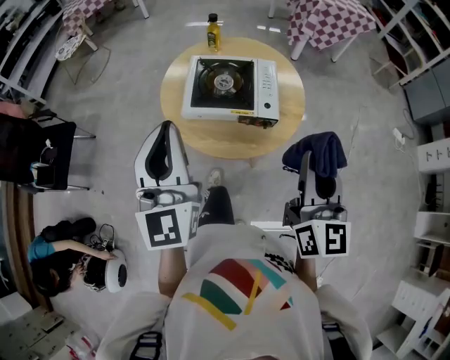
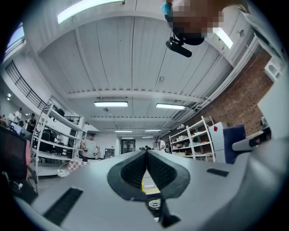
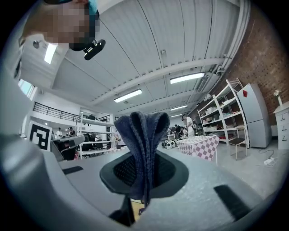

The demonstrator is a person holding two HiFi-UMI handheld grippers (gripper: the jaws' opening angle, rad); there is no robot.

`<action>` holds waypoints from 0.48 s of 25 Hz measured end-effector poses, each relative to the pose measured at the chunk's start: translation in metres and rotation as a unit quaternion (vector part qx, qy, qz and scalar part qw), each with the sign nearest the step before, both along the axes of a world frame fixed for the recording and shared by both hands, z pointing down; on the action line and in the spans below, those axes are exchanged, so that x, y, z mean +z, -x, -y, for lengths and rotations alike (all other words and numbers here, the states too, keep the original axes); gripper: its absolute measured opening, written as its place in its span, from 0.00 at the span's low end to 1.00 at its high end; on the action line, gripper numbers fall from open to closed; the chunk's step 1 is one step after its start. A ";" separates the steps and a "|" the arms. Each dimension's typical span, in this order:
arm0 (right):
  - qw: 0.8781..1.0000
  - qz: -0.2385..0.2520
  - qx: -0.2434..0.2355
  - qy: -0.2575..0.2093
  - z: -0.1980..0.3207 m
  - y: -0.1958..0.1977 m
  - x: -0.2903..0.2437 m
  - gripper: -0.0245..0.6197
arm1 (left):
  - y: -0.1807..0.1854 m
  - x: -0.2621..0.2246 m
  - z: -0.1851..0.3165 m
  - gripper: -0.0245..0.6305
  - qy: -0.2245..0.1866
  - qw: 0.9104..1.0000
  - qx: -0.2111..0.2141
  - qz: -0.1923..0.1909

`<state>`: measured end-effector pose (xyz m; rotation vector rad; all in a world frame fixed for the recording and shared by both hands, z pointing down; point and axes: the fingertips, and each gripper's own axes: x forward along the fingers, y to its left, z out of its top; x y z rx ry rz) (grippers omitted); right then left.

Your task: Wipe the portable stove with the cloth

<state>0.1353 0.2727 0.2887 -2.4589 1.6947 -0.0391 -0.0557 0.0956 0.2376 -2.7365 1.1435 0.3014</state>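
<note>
Head view: the right tool (image 1: pixel 307 163) is clenched on the cloth (image 1: pixel 323 149) — well short of the stove (image 1: pixel 228 88) on the worktop (image 1: pixel 211 137). The left tool (image 1: pixel 166 130) is alongside — jaws pressed together, empty.

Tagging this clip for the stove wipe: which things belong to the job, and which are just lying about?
Job: portable stove; dark blue cloth, clamped in the right gripper; round table under the stove.
Lying about: yellow bottle behind the stove; checkered tables; left gripper, shut and empty.
</note>
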 end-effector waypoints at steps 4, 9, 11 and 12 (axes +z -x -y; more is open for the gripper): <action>1.000 -0.010 0.022 0.011 0.041 -0.023 -0.003 0.09 | -0.031 0.004 0.050 0.05 0.007 1.000 0.022 -0.002; 0.999 -0.001 0.042 0.014 0.093 -0.052 -0.016 0.09 | -0.070 0.003 0.103 0.05 0.006 0.998 0.053 0.020; 0.999 0.003 0.044 0.006 0.115 -0.066 -0.024 0.09 | -0.082 0.003 0.124 0.05 0.003 0.998 0.061 0.033; 0.999 0.000 0.046 0.003 0.127 -0.074 -0.029 0.09 | -0.088 0.001 0.136 0.05 0.002 0.997 0.063 0.034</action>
